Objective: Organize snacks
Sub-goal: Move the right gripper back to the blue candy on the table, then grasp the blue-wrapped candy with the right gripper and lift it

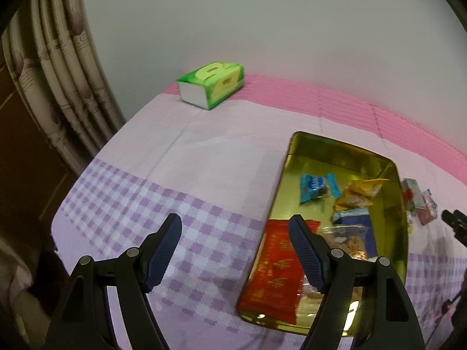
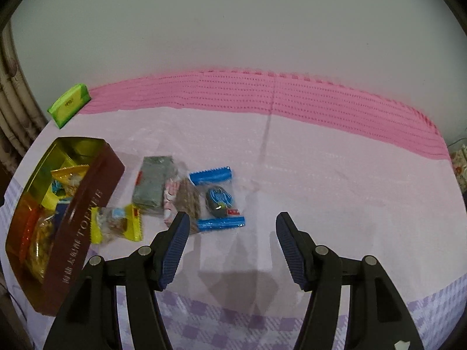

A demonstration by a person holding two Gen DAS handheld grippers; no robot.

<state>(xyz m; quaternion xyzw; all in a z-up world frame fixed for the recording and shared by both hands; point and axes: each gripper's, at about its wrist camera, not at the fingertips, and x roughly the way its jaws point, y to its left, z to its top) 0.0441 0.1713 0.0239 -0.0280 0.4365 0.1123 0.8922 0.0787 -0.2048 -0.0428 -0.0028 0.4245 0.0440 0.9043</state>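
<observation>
Right gripper (image 2: 230, 245): spread wide, empty, above the worktop (image 2: 335, 175).
Nearest snack: blue-ended packet (image 2: 219, 199), just ahead-left, long axis running away from it.
Tin (image 2: 84, 227): further left.
Left gripper (image 1: 235, 250): wide, empty.

— Where does the gold-lined rectangular metal tin (image 2: 84, 204) sit?
— Left of the right gripper (image 2: 230, 245), on the pink-and-lilac checked cloth (image 2: 321, 175), packets lying inside.
— And the loose ones?
— Between tin and gripper: a yellow-ended clear packet (image 2: 116, 224) touching the tin's wall, a grey flat packet (image 2: 153, 186) behind it, a blue-ended clear packet (image 2: 219, 198) nearest the fingers.
— The green tissue pack (image 2: 70, 105)?
— Far behind the tin.
</observation>
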